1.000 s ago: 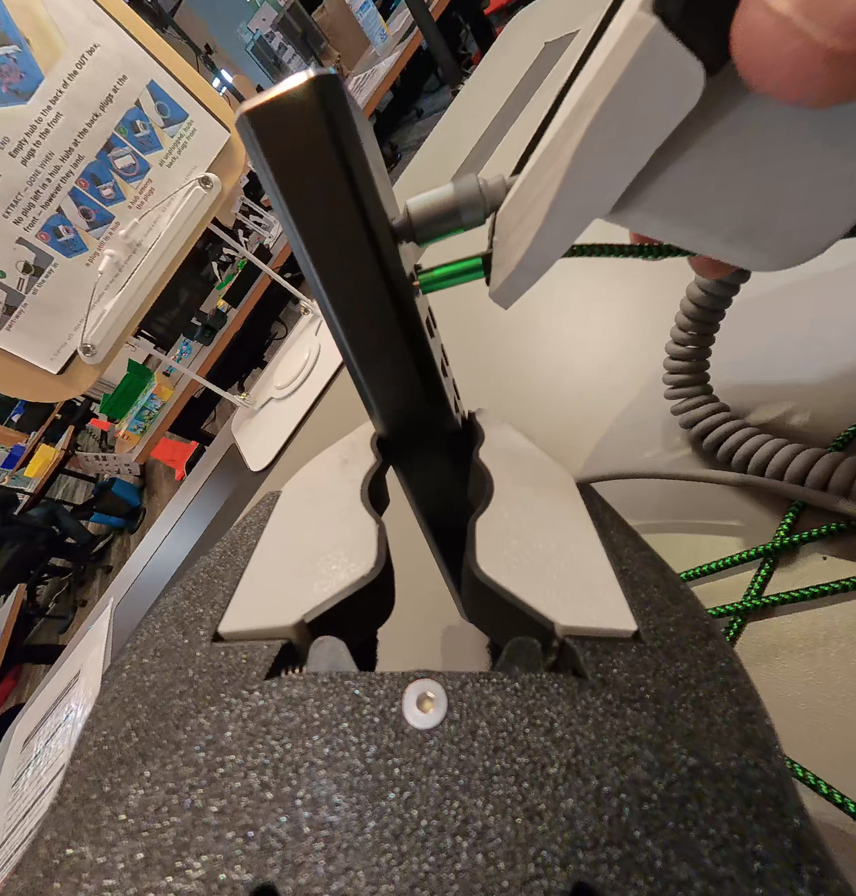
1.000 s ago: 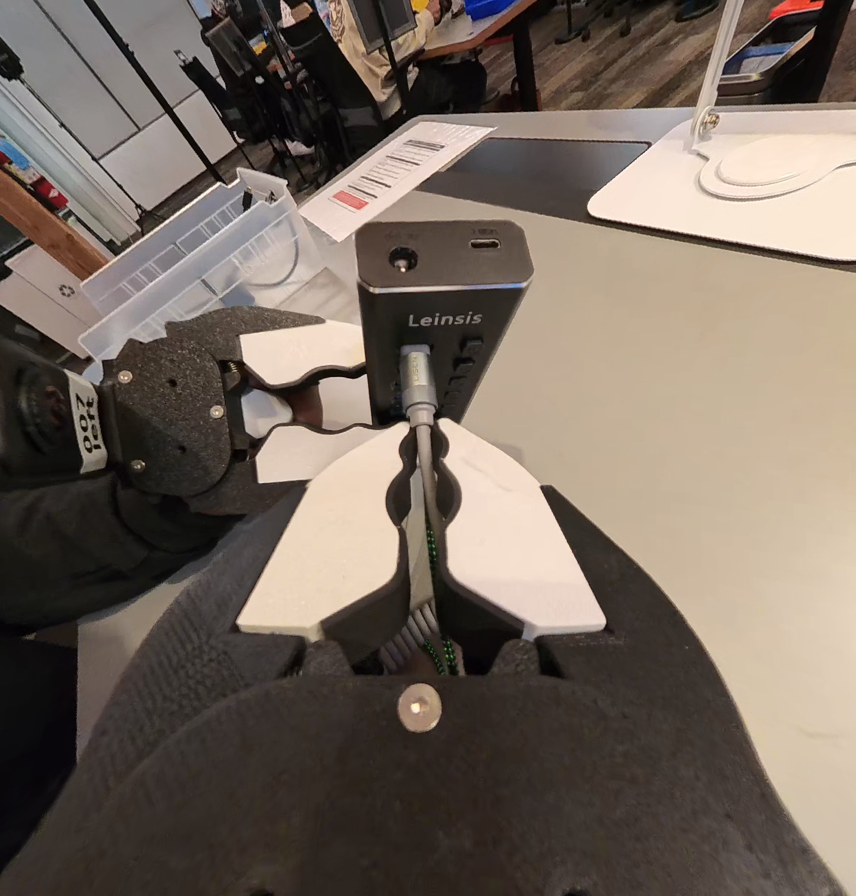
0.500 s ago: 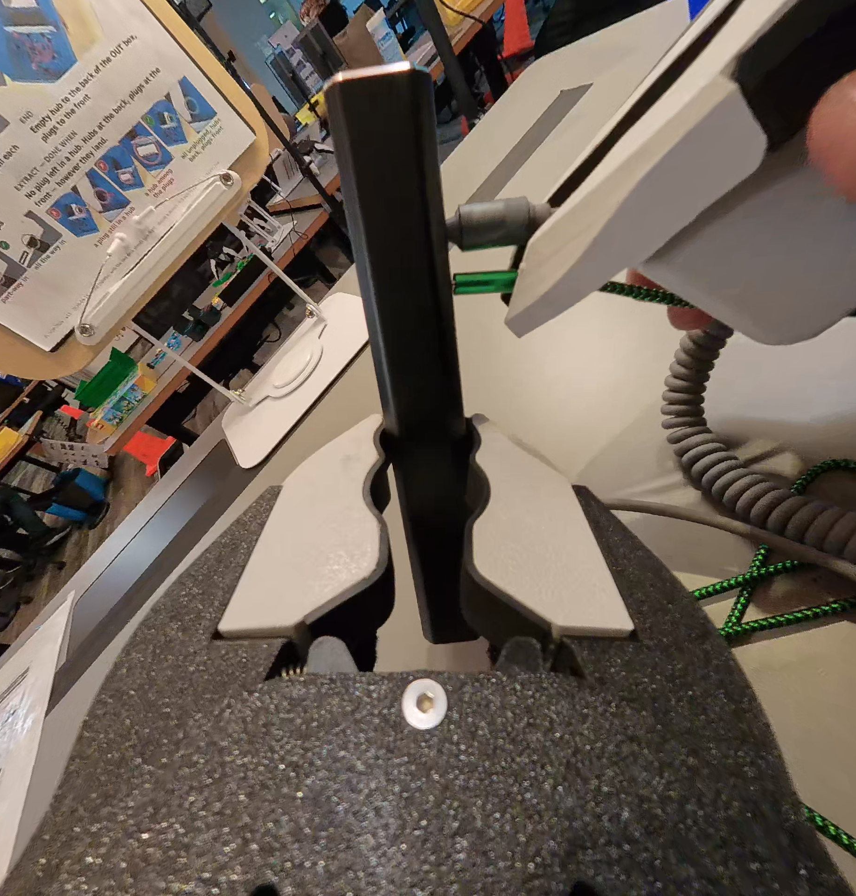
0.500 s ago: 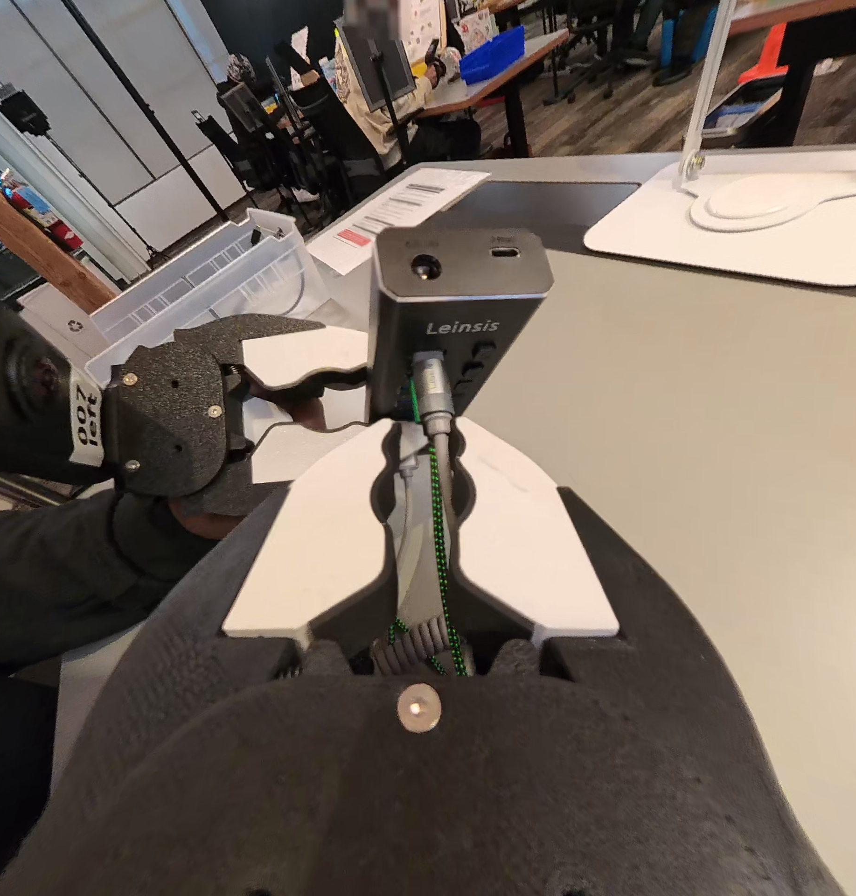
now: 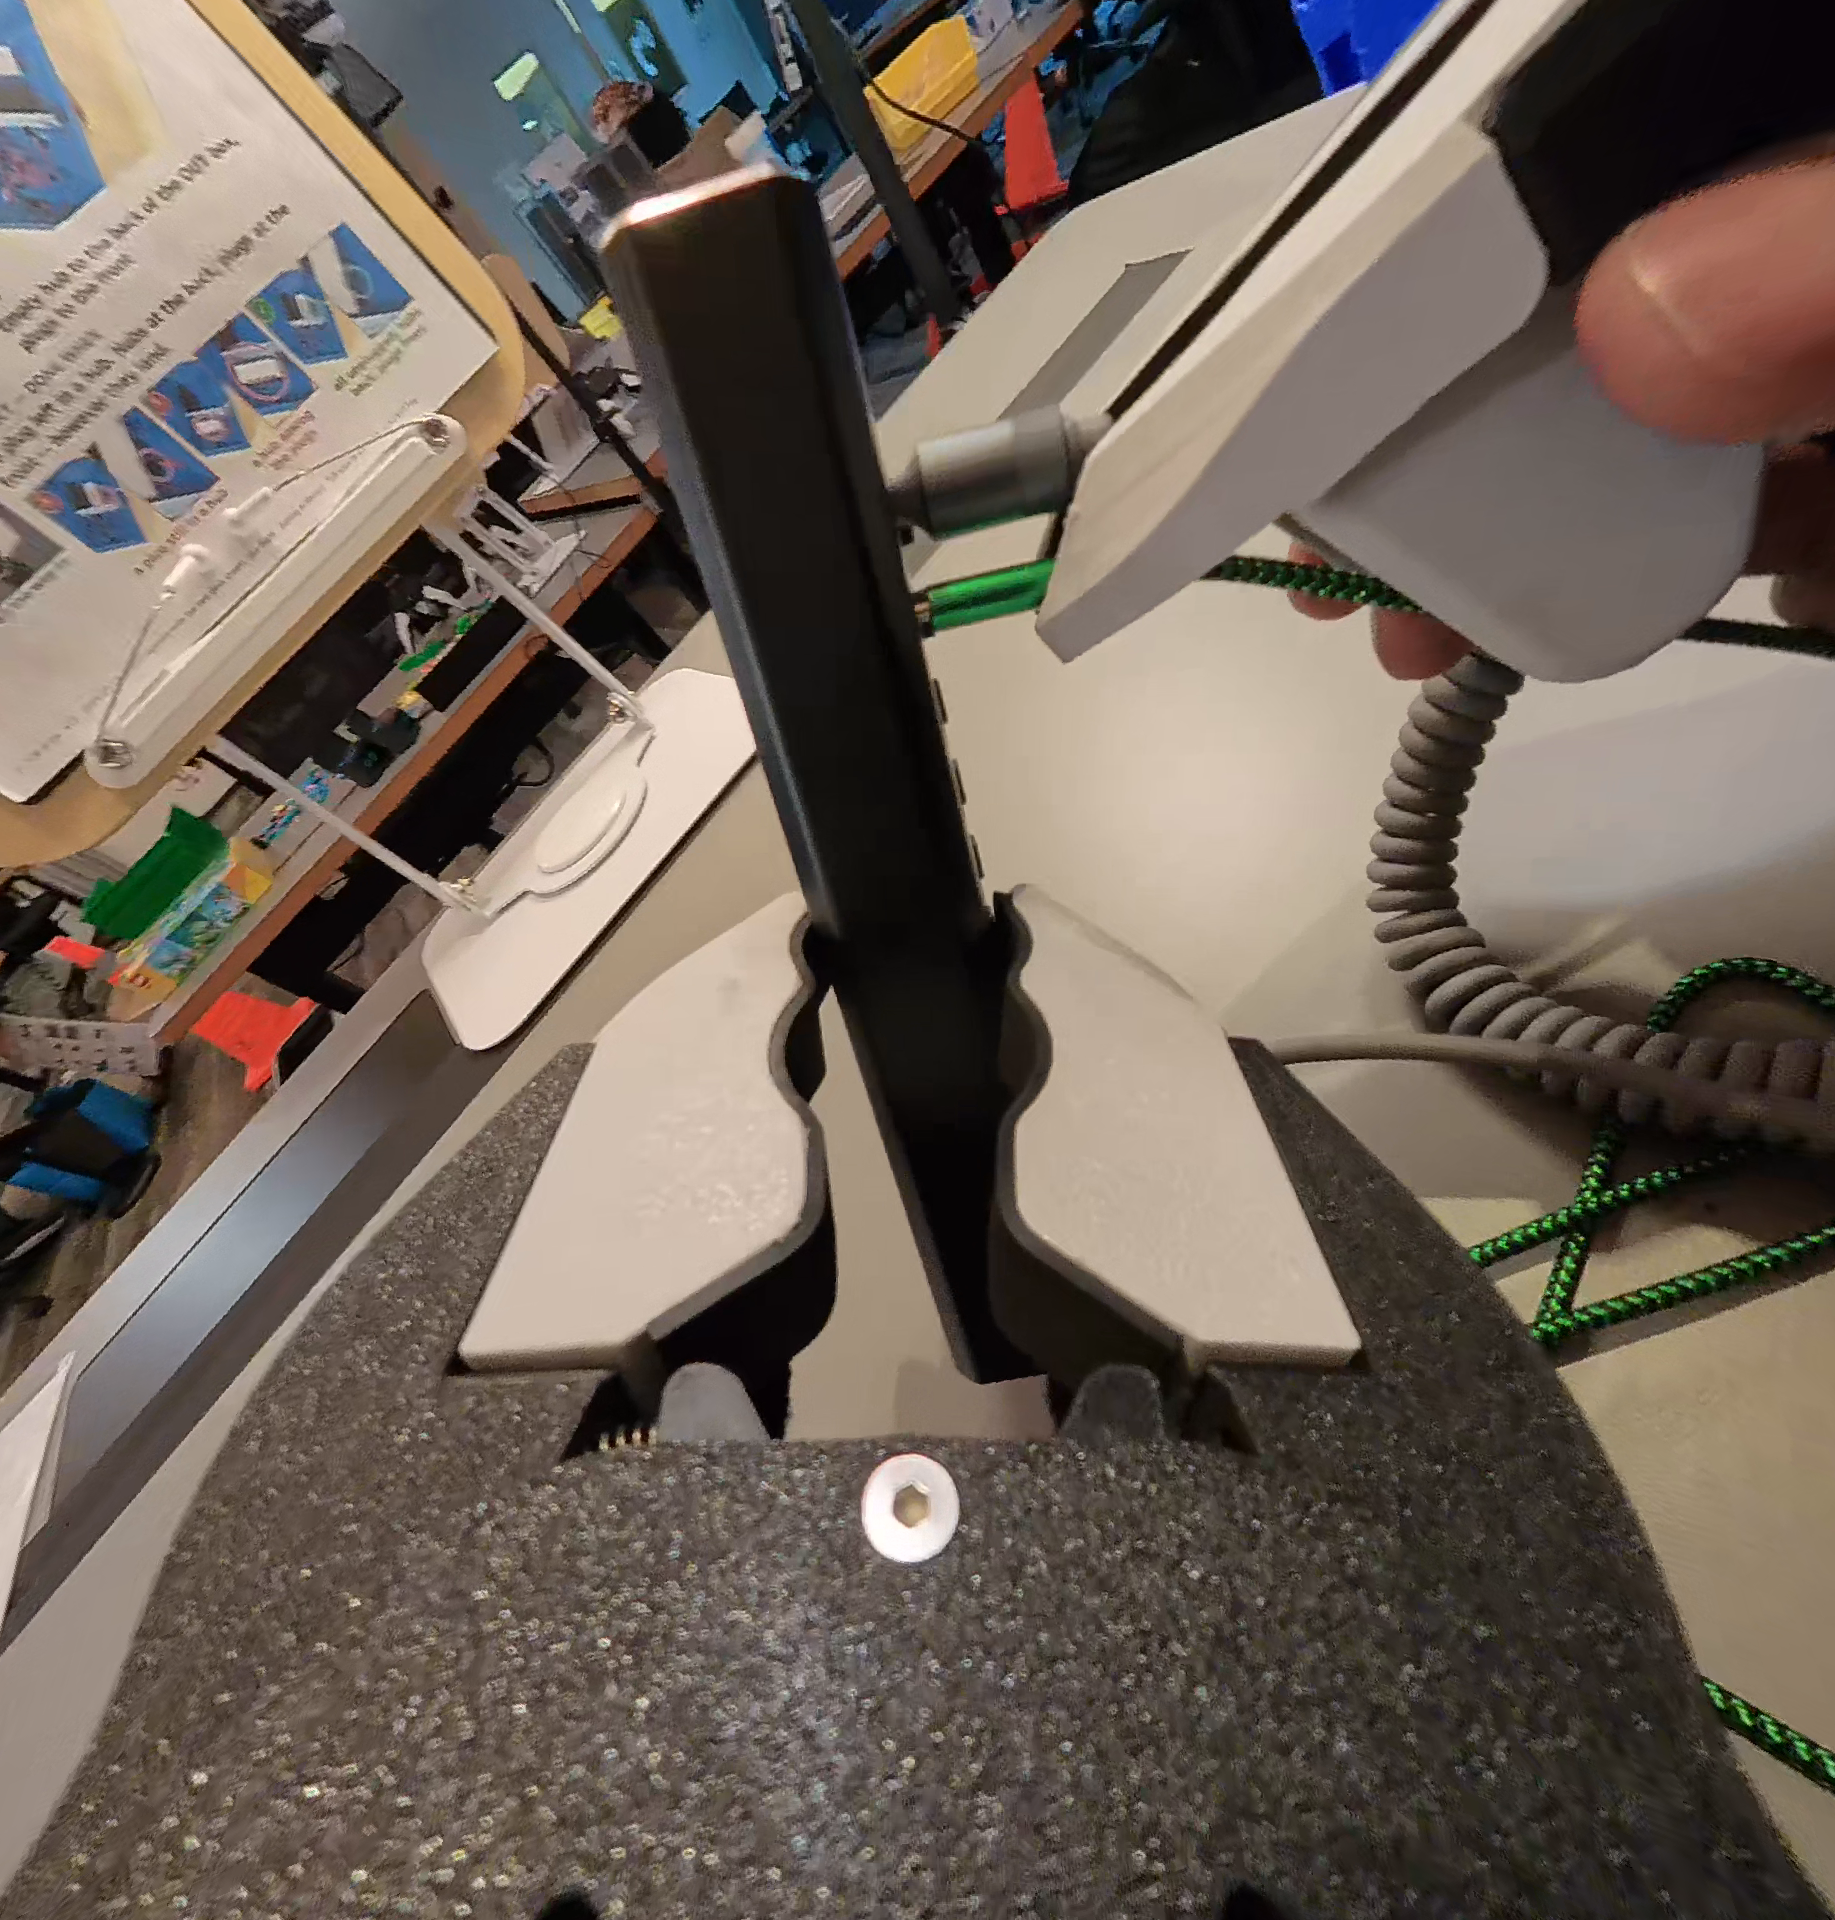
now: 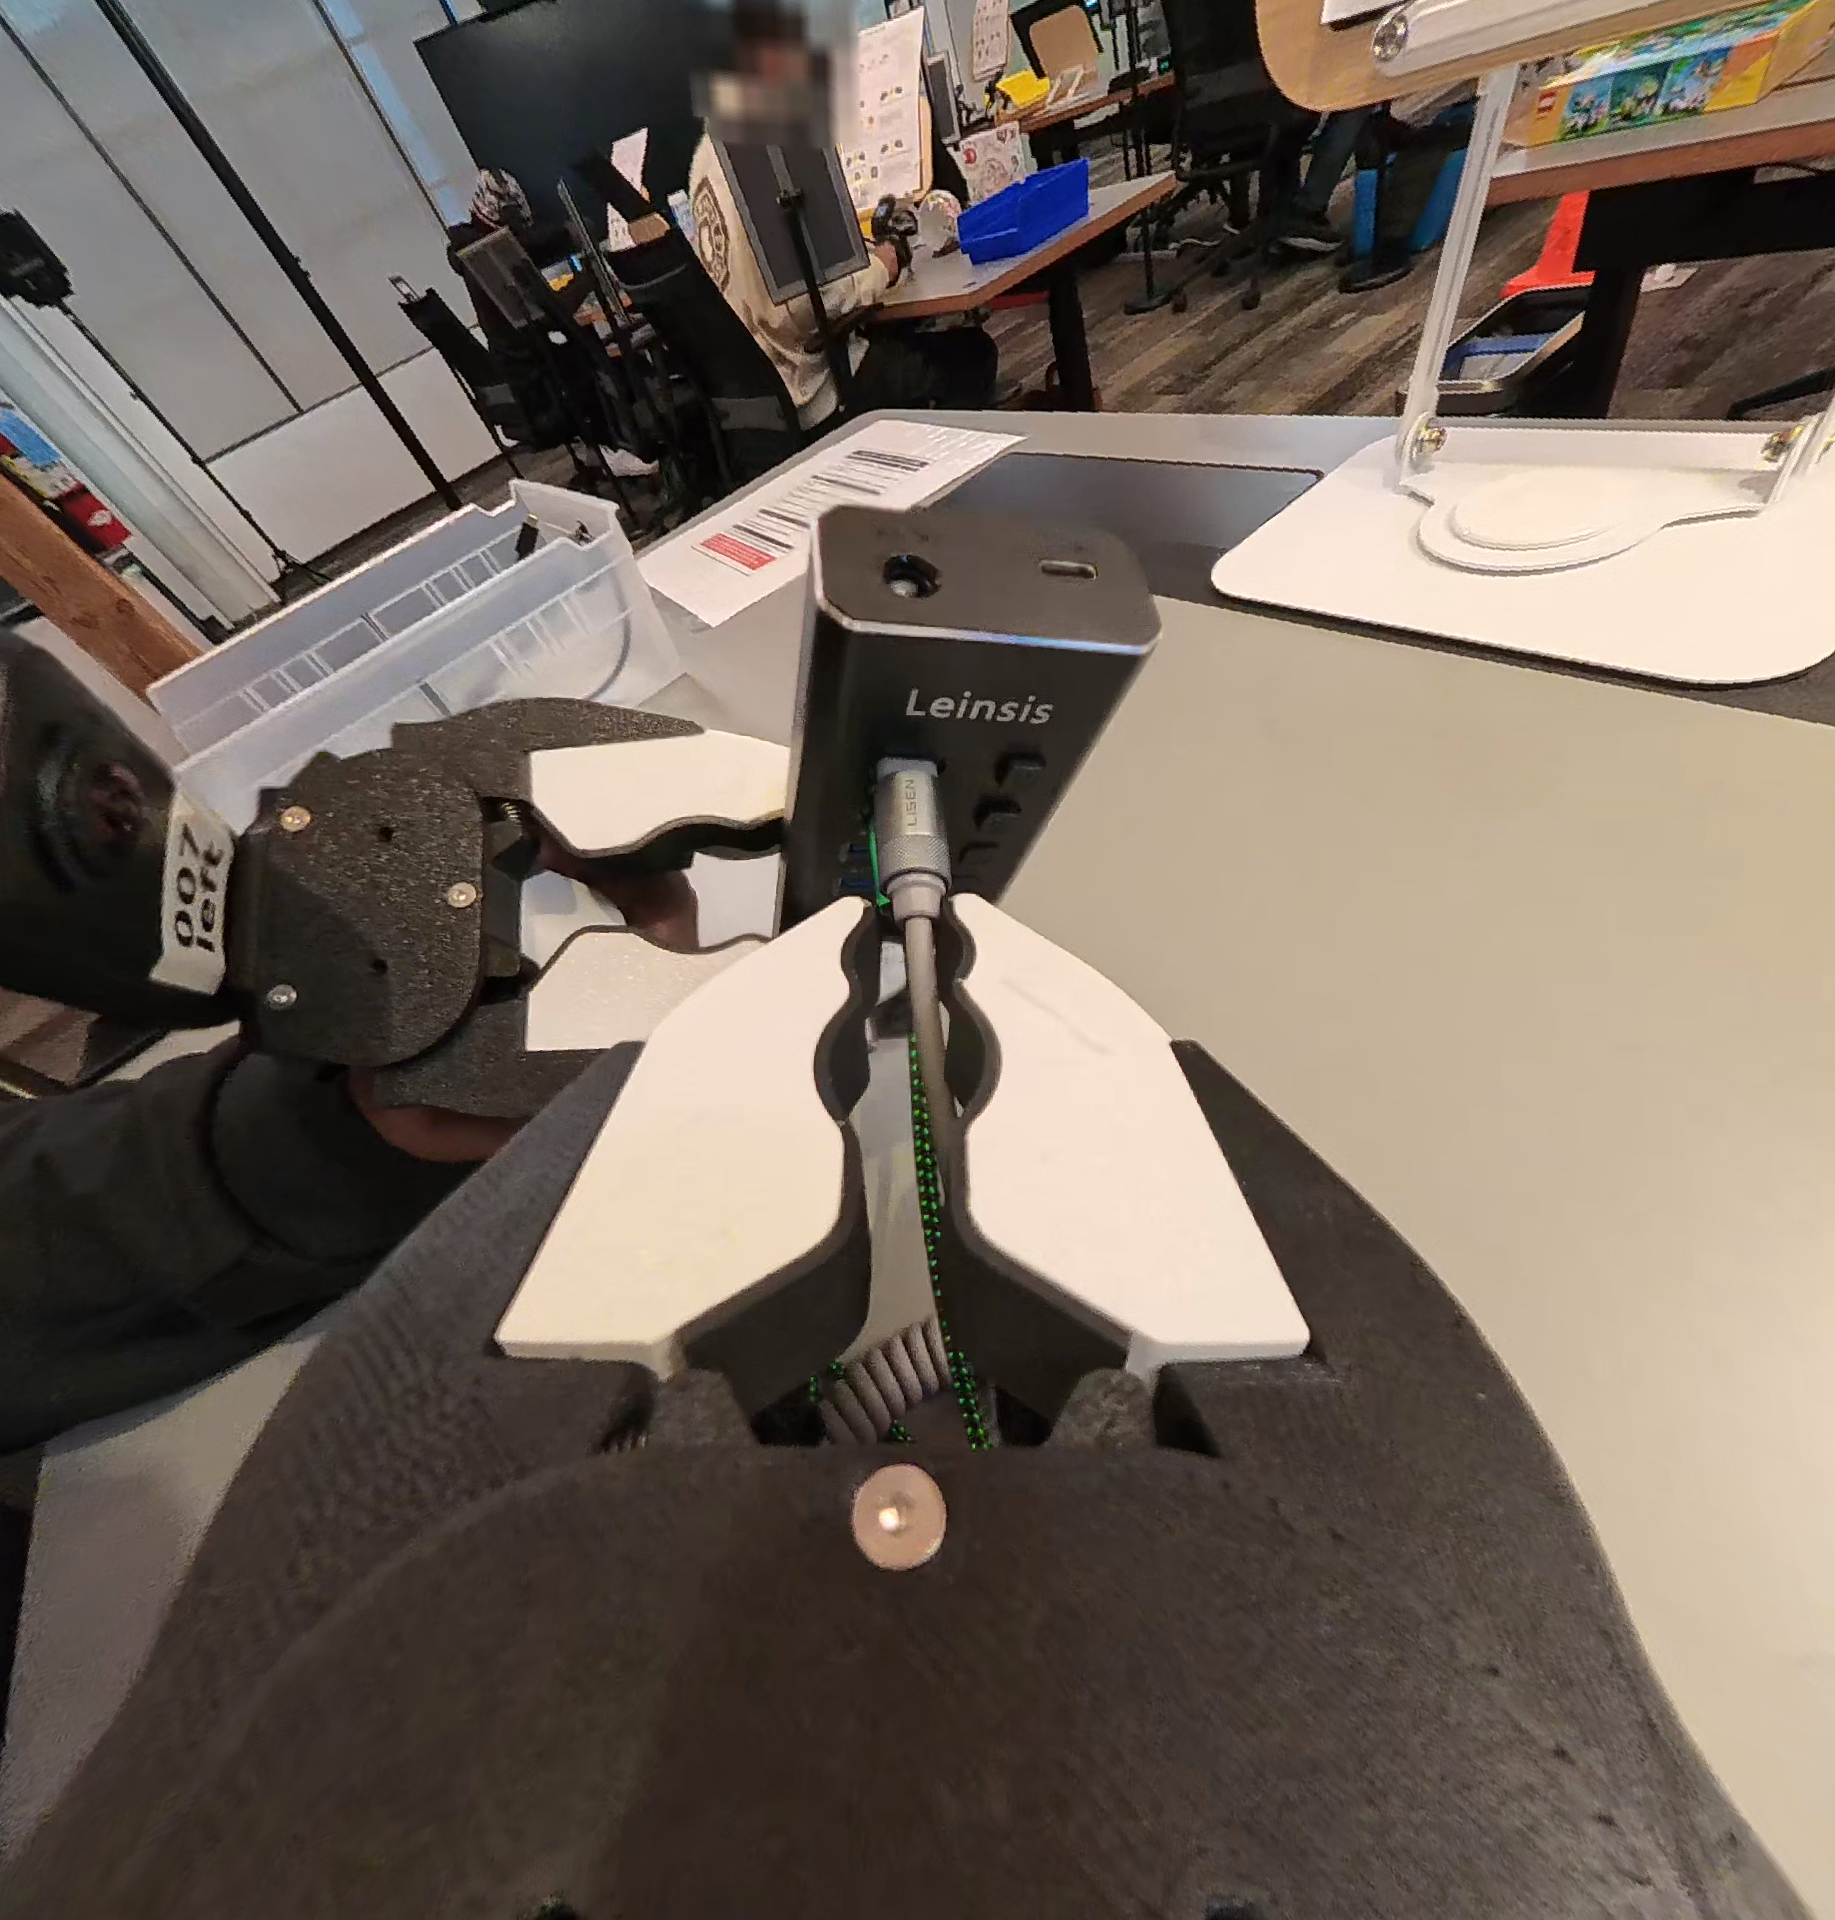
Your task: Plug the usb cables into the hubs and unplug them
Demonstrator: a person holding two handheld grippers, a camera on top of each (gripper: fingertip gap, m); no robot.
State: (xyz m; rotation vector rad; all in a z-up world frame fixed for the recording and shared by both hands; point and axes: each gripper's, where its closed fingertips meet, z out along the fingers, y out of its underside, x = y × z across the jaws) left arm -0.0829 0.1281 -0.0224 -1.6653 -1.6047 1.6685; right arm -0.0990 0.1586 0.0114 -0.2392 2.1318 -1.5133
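Note:
A black USB hub (image 5: 778, 520) stands almost upright, and my left gripper (image 5: 902, 914) is shut on its lower end. A grey plug (image 5: 986, 478) and a green plug (image 5: 986, 597) sit in its side ports. My right gripper (image 5: 1084, 488) reaches in from the upper right. In the right wrist view my right gripper (image 6: 908, 914) is shut on the grey cable just behind the grey plug (image 6: 908, 831), which sits in the hub (image 6: 975, 644). The left gripper (image 6: 767, 842) holds the hub from the left. The green braided cable (image 6: 928, 1174) runs under the fingers.
A coiled grey cable (image 5: 1432, 883) and loops of green braided cable (image 5: 1619, 1174) lie on the grey table to the right. A document stand with an instruction sheet (image 5: 217, 416) has a white base (image 6: 1515, 561). A clear plastic bin (image 6: 425, 644) and a paper sheet (image 6: 851, 488) lie beyond the hub. Left tips to right tips: about 5 cm.
The hub has swung from a clear leftward lean to nearly upright. Both plugs stay in the hub. The right gripper stays on the grey cable behind its plug.

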